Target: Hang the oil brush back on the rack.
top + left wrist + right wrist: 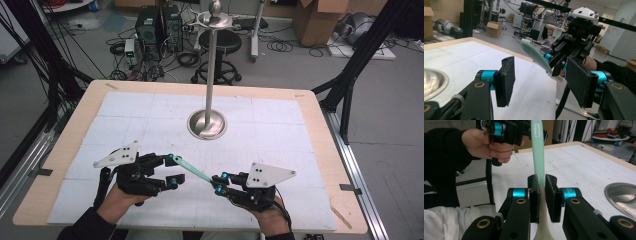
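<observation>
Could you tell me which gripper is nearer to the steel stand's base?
Left, but only slightly. The left gripper sits in front of the base and to its left. The right gripper, shut on the toothbrush, sits lower in the high view, a little further back from it.

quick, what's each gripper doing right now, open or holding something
left gripper: open, jaws apart around the free end of the toothbrush, not pressing it.
right gripper: shut on the toothbrush.
</observation>
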A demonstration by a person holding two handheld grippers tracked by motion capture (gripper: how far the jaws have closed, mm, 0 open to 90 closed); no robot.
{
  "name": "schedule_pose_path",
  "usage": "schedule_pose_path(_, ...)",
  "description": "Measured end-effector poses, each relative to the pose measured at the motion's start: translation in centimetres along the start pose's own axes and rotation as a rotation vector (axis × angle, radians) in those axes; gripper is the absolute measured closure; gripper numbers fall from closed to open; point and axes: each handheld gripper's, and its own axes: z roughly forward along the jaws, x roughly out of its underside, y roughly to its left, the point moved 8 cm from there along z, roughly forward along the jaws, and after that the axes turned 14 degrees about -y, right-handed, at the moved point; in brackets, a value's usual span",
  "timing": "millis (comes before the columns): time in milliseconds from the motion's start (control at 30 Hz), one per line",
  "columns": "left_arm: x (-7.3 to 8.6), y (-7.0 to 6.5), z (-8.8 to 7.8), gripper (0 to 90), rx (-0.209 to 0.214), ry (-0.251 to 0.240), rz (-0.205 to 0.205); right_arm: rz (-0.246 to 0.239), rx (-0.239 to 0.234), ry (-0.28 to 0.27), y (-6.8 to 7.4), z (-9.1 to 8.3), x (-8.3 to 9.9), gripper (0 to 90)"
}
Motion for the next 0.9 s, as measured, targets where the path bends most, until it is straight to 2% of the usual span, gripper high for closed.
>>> schedule_pose_path(200,0.0,-0.2,0.6,48.6,0.01,0.004,-0.019,-0.009,-0.01,0.013,0.3,0.7,0.3,82.5)
schedule_pose_path(333,-0.2,-0.1,0.7,56.7,0.002,-0.008,-0.043,-0.01,-0.009,0.006,0.4,0.9,0.5,82.5)
schedule_pose_path(533,-0.4,0.1,0.6,72.3,-0.015,-0.015,-0.057,-0.014,-0.009,0.002,0.5,1.1,0.7,82.4)
schedule_pose_path(700,-0.6,0.0,0.8,76.0,-0.011,-0.028,-0.117,-0.018,-0.005,0.004,0.6,1.1,0.7,82.4)
schedule_pose_path(900,-0.8,-0.3,0.8,78.3,0.011,-0.04,-0.138,-0.024,-0.007,-0.003,0.7,1.2,0.6,82.3)
